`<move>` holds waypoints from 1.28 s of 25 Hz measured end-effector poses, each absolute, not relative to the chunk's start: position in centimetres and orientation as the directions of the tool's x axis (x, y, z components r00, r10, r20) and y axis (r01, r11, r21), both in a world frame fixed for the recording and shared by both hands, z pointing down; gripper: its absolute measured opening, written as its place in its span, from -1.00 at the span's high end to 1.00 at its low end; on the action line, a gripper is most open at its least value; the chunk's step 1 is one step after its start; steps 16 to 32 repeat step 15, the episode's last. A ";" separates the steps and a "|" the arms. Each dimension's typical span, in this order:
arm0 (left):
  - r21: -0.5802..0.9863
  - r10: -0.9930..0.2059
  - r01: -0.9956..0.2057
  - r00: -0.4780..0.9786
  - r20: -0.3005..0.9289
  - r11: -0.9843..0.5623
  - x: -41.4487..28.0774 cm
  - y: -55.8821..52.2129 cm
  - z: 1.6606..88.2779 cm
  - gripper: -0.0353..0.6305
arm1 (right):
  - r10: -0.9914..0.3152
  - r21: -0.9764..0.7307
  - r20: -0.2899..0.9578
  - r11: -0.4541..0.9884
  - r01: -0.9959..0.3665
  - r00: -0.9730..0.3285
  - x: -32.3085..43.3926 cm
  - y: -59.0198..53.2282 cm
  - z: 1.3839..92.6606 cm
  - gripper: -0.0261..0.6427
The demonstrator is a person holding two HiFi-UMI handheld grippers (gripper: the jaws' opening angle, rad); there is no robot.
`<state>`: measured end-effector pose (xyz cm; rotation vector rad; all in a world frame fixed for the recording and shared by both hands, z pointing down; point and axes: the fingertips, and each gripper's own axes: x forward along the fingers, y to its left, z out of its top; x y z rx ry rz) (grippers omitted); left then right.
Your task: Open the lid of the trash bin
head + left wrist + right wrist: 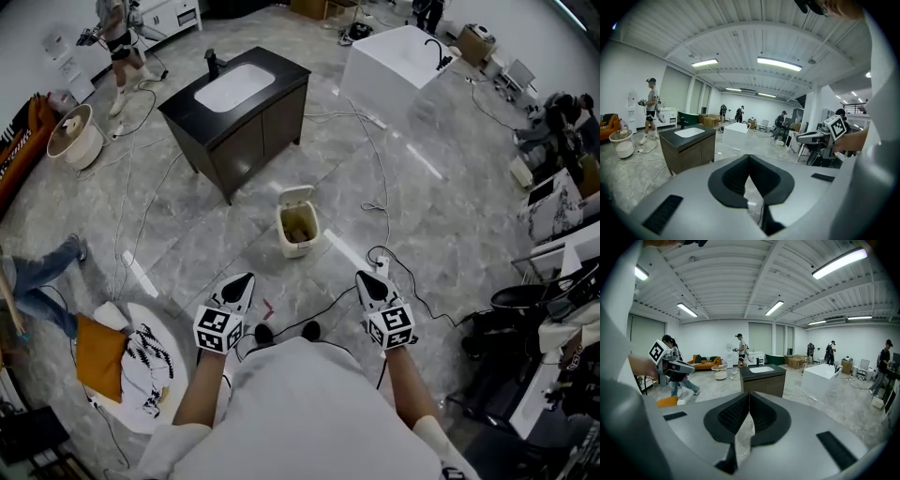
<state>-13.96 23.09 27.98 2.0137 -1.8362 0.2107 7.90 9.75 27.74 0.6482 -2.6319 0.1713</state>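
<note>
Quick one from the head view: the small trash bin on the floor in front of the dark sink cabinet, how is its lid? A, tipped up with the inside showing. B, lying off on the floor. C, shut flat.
A: the lid stands up at the far edge of the trash bin, and the bin's brownish inside shows below it.

Your pale grey plastic left gripper (246, 279) and right gripper (365, 277) had black jaw pads, and each carried a cube of black-and-white square markers. The small plastic trash bin (298, 230) was cream. The polished stone floor (441, 216) was grey with marble veining. The boxy vanity cabinet (246, 122) was near-black with a white basin. The square cushion (98, 356) was orange, and the round white mat (141, 319) bore a black zigzag print.
</note>
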 end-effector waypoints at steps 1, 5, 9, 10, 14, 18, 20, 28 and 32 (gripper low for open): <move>0.195 -0.919 -0.980 0.121 0.374 -0.049 -13.8 23.1 28.0 0.84 | -0.414 -0.020 0.430 0.884 -0.467 -0.802 8.1 9.7 27.8 0.83; 0.200 -0.926 -0.979 0.111 0.362 -0.039 -13.6 23.0 27.6 0.84 | -0.409 -0.021 0.425 0.888 -0.460 -0.808 8.3 9.7 27.8 0.83; 0.198 -0.926 -0.980 0.105 0.362 -0.034 -13.4 22.8 27.3 0.84 | -0.409 -0.021 0.415 0.889 -0.458 -0.813 8.2 9.4 27.4 0.83; 0.198 -0.927 -0.980 0.104 0.361 -0.033 -13.3 22.8 27.3 0.84 | -0.409 -0.022 0.414 0.889 -0.458 -0.813 8.2 9.4 27.3 0.83; 0.200 -0.929 -0.979 0.103 0.355 -0.032 -13.0 22.7 27.2 0.84 | -0.408 -0.021 0.412 0.890 -0.456 -0.815 8.5 9.3 27.4 0.83; 0.201 -0.930 -0.979 0.103 0.353 -0.032 -12.9 22.7 27.1 0.84 | -0.408 -0.021 0.411 0.890 -0.455 -0.815 8.5 9.2 27.4 0.83; 0.201 -0.930 -0.979 0.103 0.353 -0.032 -12.9 22.7 27.1 0.84 | -0.408 -0.021 0.411 0.890 -0.455 -0.815 8.5 9.2 27.4 0.83; 0.201 -0.930 -0.979 0.103 0.353 -0.032 -12.9 22.7 27.1 0.84 | -0.408 -0.021 0.411 0.890 -0.455 -0.815 8.5 9.2 27.4 0.83; 0.201 -0.930 -0.979 0.103 0.353 -0.032 -12.9 22.7 27.1 0.84 | -0.408 -0.021 0.411 0.890 -0.455 -0.815 8.5 9.2 27.4 0.83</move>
